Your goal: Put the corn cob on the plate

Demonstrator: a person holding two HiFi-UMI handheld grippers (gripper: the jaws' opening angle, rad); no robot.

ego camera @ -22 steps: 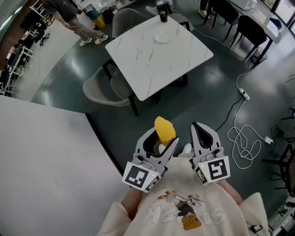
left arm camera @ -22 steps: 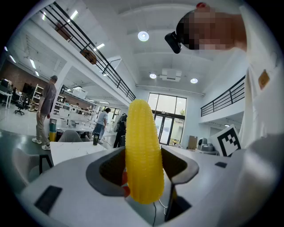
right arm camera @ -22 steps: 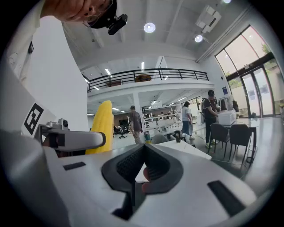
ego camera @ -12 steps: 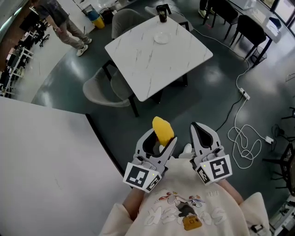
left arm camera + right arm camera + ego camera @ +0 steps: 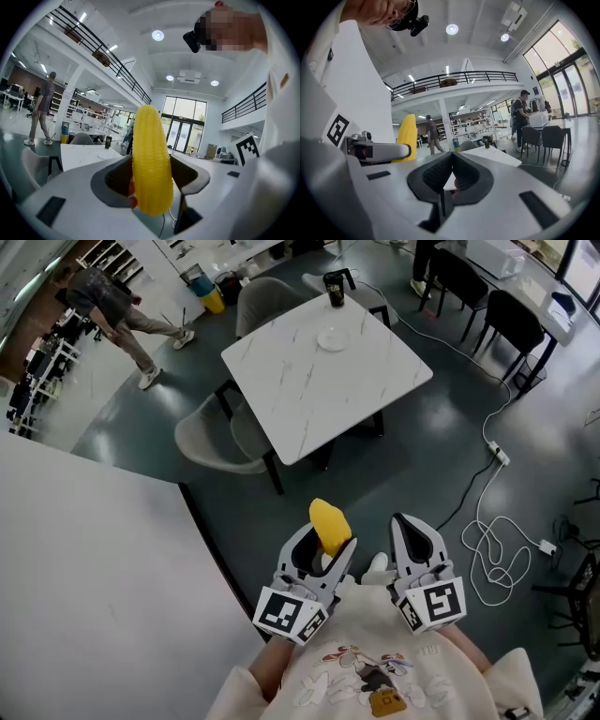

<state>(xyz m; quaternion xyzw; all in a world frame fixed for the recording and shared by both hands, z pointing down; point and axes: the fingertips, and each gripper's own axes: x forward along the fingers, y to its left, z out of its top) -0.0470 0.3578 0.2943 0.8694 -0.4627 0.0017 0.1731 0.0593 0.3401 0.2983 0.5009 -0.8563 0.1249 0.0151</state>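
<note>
My left gripper (image 5: 327,540) has its jaws grasping the corn cob (image 5: 330,521); my right gripper (image 5: 409,523) has its jaws clenched, empty.

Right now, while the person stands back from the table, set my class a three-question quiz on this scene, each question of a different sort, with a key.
1. True or false: the corn cob is clamped upright in the left gripper.
2. Multiple choice: the plate lies on A) the floor, B) the white table, C) a chair.
3. Fill in: the right gripper has its jaws ____, with nothing between them.
Key: 1 true; 2 B; 3 shut.
</note>
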